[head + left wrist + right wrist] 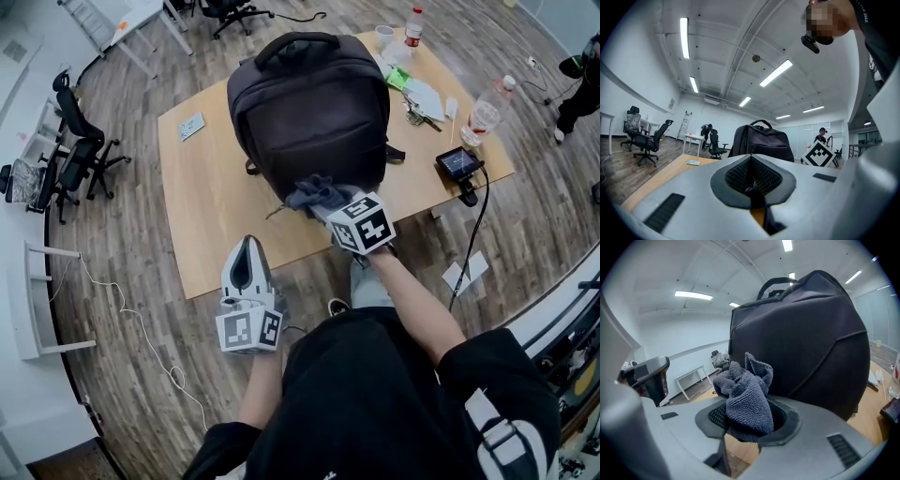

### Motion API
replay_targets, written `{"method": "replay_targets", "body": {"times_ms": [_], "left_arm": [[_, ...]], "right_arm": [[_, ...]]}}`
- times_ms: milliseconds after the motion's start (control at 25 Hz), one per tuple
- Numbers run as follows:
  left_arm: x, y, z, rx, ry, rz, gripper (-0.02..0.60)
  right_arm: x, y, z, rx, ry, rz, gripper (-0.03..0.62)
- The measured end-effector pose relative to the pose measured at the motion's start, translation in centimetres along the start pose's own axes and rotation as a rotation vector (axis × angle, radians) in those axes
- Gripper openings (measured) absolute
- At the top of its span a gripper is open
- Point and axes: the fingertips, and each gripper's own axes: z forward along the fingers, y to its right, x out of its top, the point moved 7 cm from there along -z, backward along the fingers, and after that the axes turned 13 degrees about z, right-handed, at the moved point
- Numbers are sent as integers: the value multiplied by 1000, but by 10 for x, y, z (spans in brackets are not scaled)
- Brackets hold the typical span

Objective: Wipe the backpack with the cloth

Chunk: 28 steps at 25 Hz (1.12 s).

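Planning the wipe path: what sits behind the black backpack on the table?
A white cup and red-capped clear bottle at the far corner; the wooden table directly behind the black backpack is hidden.

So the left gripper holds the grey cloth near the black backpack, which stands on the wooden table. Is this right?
Not quite. The right gripper holds the grey cloth, not the left: the right gripper view shows it clamped in those jaws, while the left gripper is shut on nothing. The backpack does stand on the wooden table.
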Motion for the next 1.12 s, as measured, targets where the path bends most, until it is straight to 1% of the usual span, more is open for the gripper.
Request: {"method": "replay_targets", "body": {"times_ms": [160,280,400,480,560,640,720,800,960,1040,1120], "left_arm": [[0,0,2,2,-7,3,15],[-1,1,4,-1,-13,0,15],[-2,-2,3,5,-16,1,15],[-3,-5,3,13,-18,1,15],[-4,-7,2,18,-22,0,15],[-4,-8,1,25,-24,0,15],[-3,-9,0,28,-25,1,15],[-2,-11,0,30,-23,3,15],[-2,-12,2,34,-19,-2,15],[-3,-11,3,27,-15,-6,15],[-4,-8,5,17,-11,-9,15]], "right_arm": [[-4,1,1,16,-41,29,155],[-23,12,11,-8,-87,68,155],[-44,31,32,-31,-130,136,155],[-57,42,48,-45,-165,146,155],[-69,52,59,-72,-199,153,156],[-81,64,65,-117,-224,158,156],[-90,76,66,-156,-231,168,156],[-91,81,62,-175,-229,163,156],[-81,77,51,-197,-220,104,156],[-72,70,41,-185,-200,80,155],[-57,61,30,-154,-171,59,155]]}}
